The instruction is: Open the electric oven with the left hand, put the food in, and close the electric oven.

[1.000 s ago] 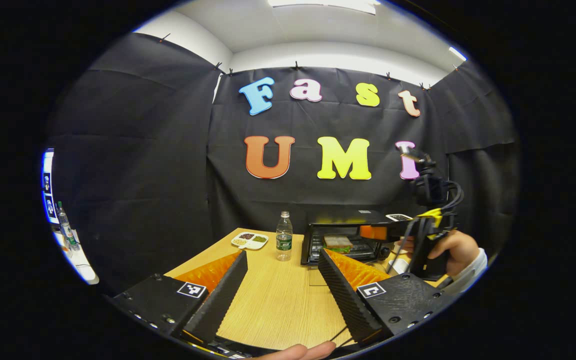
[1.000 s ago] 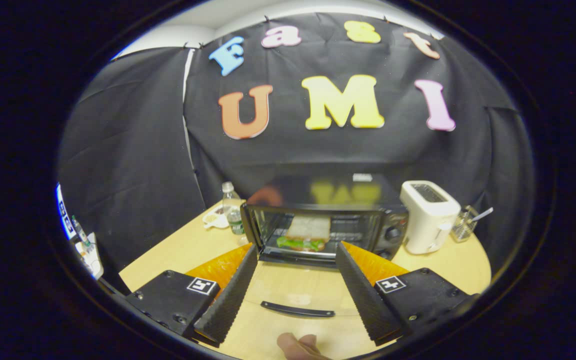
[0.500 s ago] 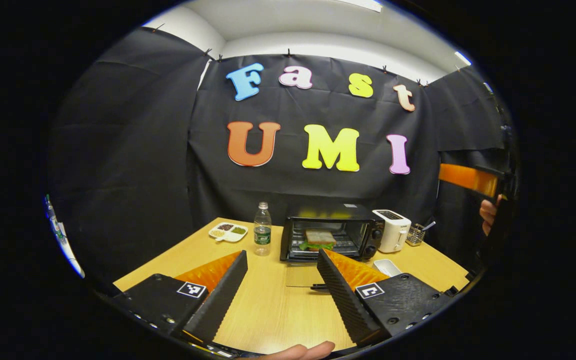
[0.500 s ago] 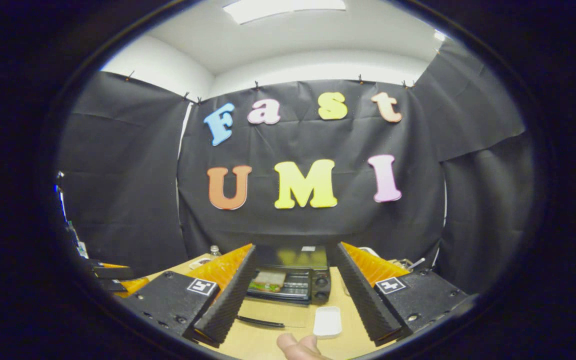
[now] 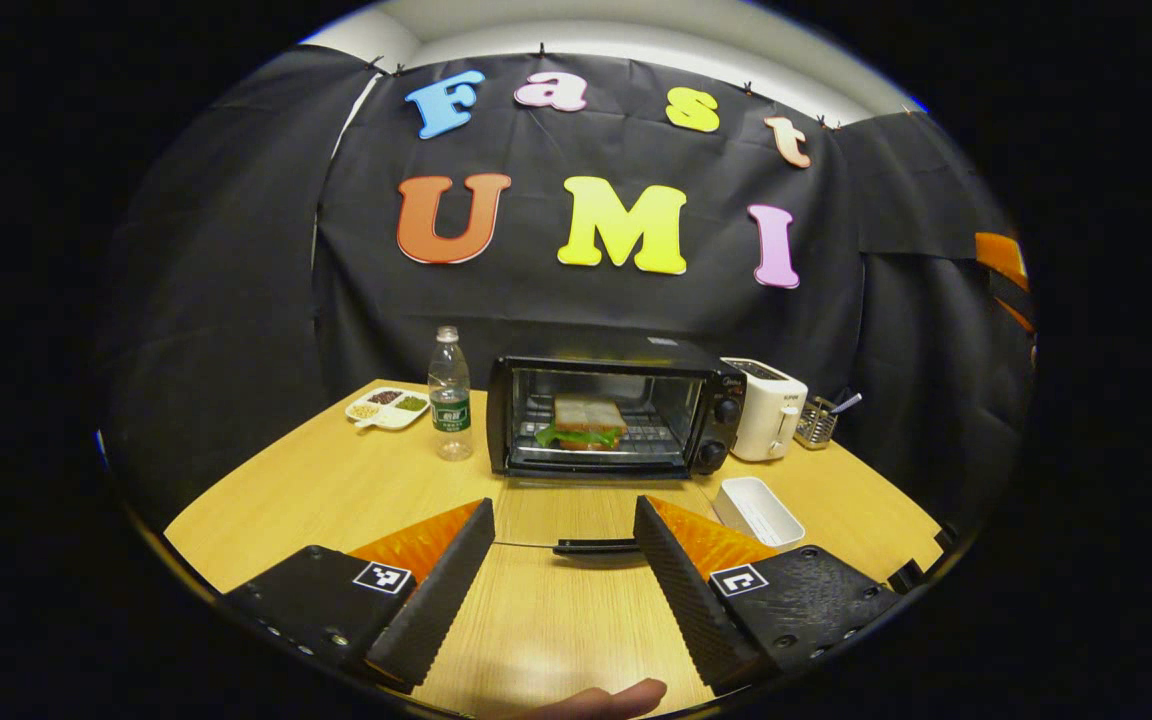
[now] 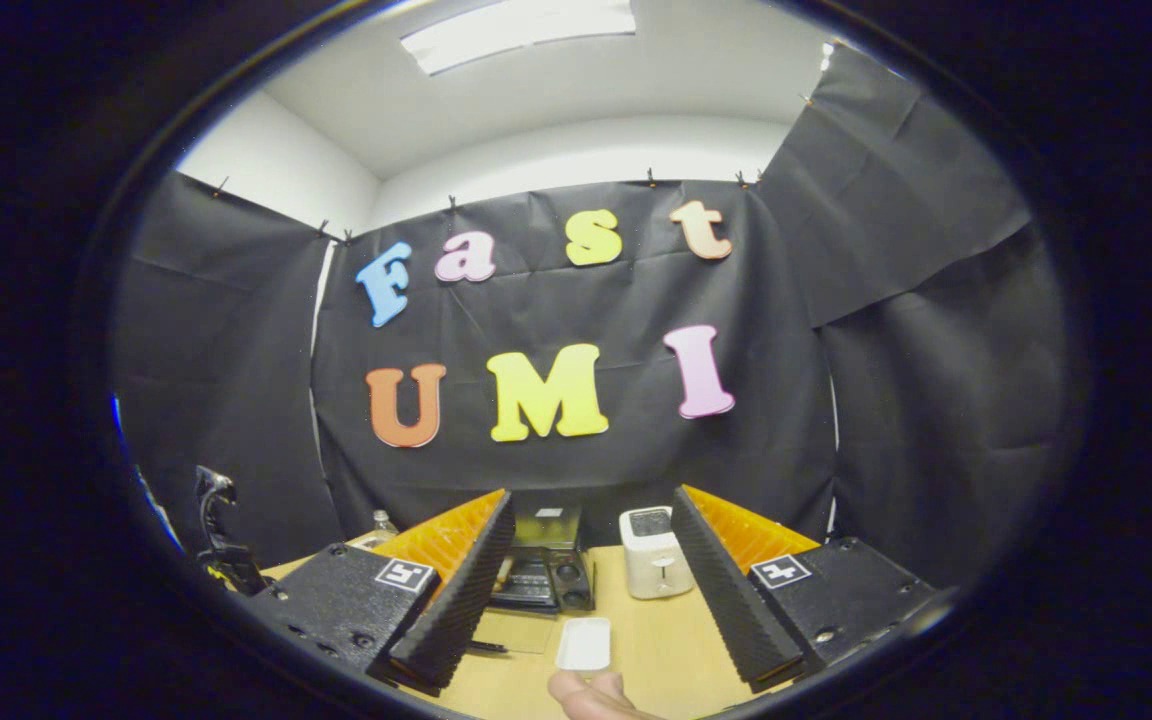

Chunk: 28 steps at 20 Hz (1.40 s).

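In the left gripper view, the left gripper (image 5: 564, 560) hangs low over the table (image 5: 336, 490), its tongs spread apart and empty. At twelve o'clock from it sits the electric oven (image 5: 604, 415), its glass door (image 5: 576, 520) folded down flat onto the table with the handle (image 5: 596, 546) lying between the fingertips' lines of sight. The sandwich (image 5: 584, 420) rests on the rack inside, so the food step looks done and only closing remains; the gripper probably faces the handle in order to lift the door. A water bottle (image 5: 449, 395) stands at ten o'clock of the oven, a toaster (image 5: 762, 408) at three o'clock, and an empty white tray (image 5: 758, 510) near the door's right corner. Compared with a second ago, this view now sits squarely before the oven, and the right gripper no longer blocks its opening.

In the right gripper view, the right gripper (image 6: 586, 590) is also spread and holds nothing, pointing high at the wall. The oven (image 6: 541, 570) lies far below at seven o'clock. A second ago it was close to the open cavity; it has pulled well back, likely to clear the door's swing.
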Motion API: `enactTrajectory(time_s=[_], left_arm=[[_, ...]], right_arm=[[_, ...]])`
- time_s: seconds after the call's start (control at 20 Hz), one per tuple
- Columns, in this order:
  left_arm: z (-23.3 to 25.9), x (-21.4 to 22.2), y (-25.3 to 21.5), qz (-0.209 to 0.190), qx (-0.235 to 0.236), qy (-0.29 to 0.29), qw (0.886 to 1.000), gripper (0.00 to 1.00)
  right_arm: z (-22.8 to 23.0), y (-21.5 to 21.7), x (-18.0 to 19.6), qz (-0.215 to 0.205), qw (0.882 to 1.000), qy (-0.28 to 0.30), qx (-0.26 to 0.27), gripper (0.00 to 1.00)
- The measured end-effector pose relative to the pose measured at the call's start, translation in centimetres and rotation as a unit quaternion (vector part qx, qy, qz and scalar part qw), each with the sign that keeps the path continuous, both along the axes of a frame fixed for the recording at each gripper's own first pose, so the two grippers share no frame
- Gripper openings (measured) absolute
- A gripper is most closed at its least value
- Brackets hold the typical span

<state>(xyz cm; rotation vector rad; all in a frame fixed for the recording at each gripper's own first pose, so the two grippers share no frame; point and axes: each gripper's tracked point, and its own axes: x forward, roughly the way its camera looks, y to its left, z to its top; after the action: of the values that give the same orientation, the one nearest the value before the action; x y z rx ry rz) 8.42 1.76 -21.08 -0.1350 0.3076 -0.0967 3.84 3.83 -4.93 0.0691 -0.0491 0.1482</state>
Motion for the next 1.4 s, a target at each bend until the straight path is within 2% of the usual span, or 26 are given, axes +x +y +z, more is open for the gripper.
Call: enactTrajectory(time_s=[0.05,0.1,0.15,0.25,0.3,0.35,0.4,0.45,0.65,0.75,0.8,0.85,1.1,1.4], left_arm=[[-1.1,0.5,-0.8,-0.004,-0.001,0.013,1.0,0.93],[-2.3,1.0,-1.7,-0.01,-0.002,0.026,1.0,0.93],[-3.5,1.4,-2.6,-0.017,-0.001,0.04,0.999,0.93],[-5.9,2.4,-4.4,-0.031,0.003,0.064,0.997,0.93],[-7.1,2.9,-5.1,-0.038,0.005,0.077,0.996,0.93],[-8.4,3.2,-5.7,-0.043,0.008,0.094,0.995,0.93],[-9.7,3.3,-6.3,-0.049,0.01,0.114,0.992,0.93],[-10.4,3.1,-6.6,-0.055,0.014,0.13,0.99,0.93],[-12.7,4.1,-7.2,-0.058,0.032,0.153,0.986,0.94],[-13.0,4.9,-7.4,-0.057,0.031,0.157,0.985,0.93],[-13.1,5.2,-7.3,-0.055,0.033,0.159,0.985,0.93],[-13.2,5.5,-7.2,-0.051,0.039,0.162,0.985,0.93],[-13.4,6.2,-7.1,-0.039,0.077,0.173,0.981,0.92],[-12.4,6.4,-7.4,-0.03,0.06,0.175,0.982,0.94]], right_arm=[[-0.1,-1.1,0.2,-0.011,1.0,0.002,-0.007,0.89],[-0.4,-1.9,0.3,-0.02,1.0,0.002,-0.014,0.89],[-0.6,-2.3,0.4,-0.023,1.0,0.002,-0.019,1.0],[-0.9,-2.5,0.6,-0.019,1.0,0.0,-0.013,1.0],[-1.0,-2.4,0.8,-0.01,1.0,-0.001,-0.007,0.89],[-1.1,-2.1,1.0,-0.001,1.0,-0.003,-0.003,0.89],[-1.5,-2.1,1.4,0.003,1.0,-0.004,-0.002,1.0],[-2.0,-2.3,2.0,0.002,1.0,-0.002,-0.004,0.89],[-3.7,-2.3,3.4,0.003,1.0,0.003,-0.007,0.89],[-4.3,-2.4,3.8,0.004,1.0,0.006,-0.001,0.89],[-4.3,-2.5,4.2,0.002,1.0,0.006,0.002,1.0],[-4.6,-2.7,4.4,0.001,1.0,0.007,0.004,0.89],[-6.0,-3.0,5.1,0.007,0.999,0.022,0.022,0.89],[-6.9,-3.8,5.3,-0.006,0.999,0.036,0.006,0.89]])
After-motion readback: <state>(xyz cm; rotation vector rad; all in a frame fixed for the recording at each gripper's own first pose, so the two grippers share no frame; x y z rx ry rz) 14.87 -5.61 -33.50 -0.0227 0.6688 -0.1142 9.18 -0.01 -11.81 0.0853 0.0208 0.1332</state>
